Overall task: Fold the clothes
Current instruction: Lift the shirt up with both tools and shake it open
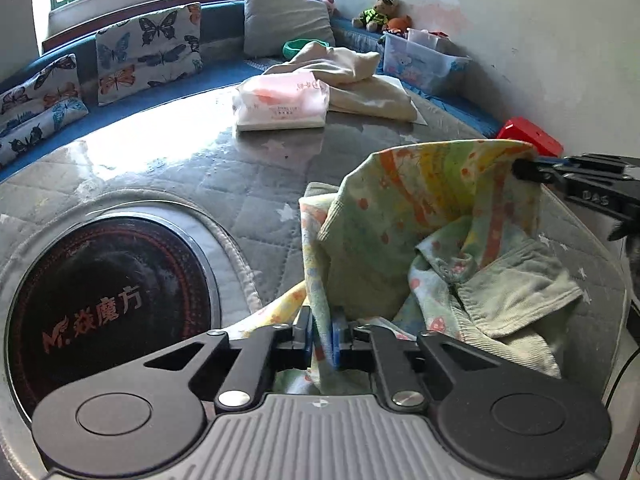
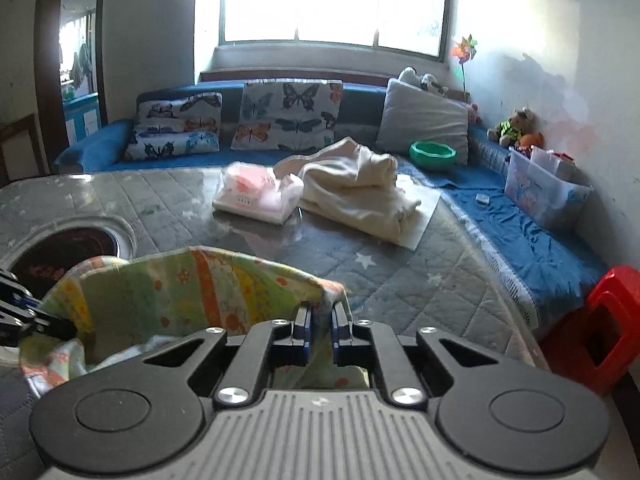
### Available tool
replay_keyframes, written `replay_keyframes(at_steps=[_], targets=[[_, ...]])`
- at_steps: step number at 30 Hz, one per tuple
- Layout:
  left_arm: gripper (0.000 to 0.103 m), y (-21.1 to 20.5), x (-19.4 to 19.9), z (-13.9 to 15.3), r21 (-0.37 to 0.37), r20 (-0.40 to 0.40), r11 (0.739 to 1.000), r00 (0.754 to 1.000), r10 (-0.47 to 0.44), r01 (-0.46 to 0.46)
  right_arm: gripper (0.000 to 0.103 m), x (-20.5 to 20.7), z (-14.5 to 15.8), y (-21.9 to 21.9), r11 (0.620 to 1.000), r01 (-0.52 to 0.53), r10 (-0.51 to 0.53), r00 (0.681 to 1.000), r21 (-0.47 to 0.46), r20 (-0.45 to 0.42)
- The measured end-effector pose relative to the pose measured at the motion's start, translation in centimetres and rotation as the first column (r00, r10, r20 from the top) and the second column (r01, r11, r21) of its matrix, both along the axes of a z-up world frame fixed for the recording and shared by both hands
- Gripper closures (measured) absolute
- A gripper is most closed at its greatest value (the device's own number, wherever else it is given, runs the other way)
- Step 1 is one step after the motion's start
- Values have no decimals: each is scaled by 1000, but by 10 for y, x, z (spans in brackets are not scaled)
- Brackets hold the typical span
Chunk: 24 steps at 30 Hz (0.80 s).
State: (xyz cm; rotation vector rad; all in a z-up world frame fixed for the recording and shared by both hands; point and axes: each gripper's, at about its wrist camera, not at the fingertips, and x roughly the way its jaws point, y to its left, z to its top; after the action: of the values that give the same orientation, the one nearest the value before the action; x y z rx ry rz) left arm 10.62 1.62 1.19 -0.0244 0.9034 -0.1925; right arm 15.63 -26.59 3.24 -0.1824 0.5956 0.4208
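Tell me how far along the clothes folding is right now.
Early on. Nothing looks folded: the cream garment lies crumpled on the table. In hand: the left gripper and right gripper each pinch the colourful printed garment, lifting its edge. Left: folding both.

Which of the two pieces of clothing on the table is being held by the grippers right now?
The colourful printed garment: left gripper and right gripper both pinch it. The cream garment lies untouched farther back.

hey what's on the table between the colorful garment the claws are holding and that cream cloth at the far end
Nothing lies there: only bare grey quilted table cover between the colorful garment and the cream cloth. The right wrist view shows it best.
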Motion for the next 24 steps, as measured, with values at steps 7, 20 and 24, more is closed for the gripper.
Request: replay_keyframes(at_steps=[7,20,24], targets=[[101,31,-3,33,-15,102,996,991,86,-85,96,-1,33,15,997,-40,34,996,64,88],[101,76,-41,128,-32,339,984,924,176,-176,97,-24,100,36,963,-150,85,958,223,275],[101,84,-59,147,-12,378,981,907,183,-192,97,-36,122,22,941,-204,119,947,269,300]])
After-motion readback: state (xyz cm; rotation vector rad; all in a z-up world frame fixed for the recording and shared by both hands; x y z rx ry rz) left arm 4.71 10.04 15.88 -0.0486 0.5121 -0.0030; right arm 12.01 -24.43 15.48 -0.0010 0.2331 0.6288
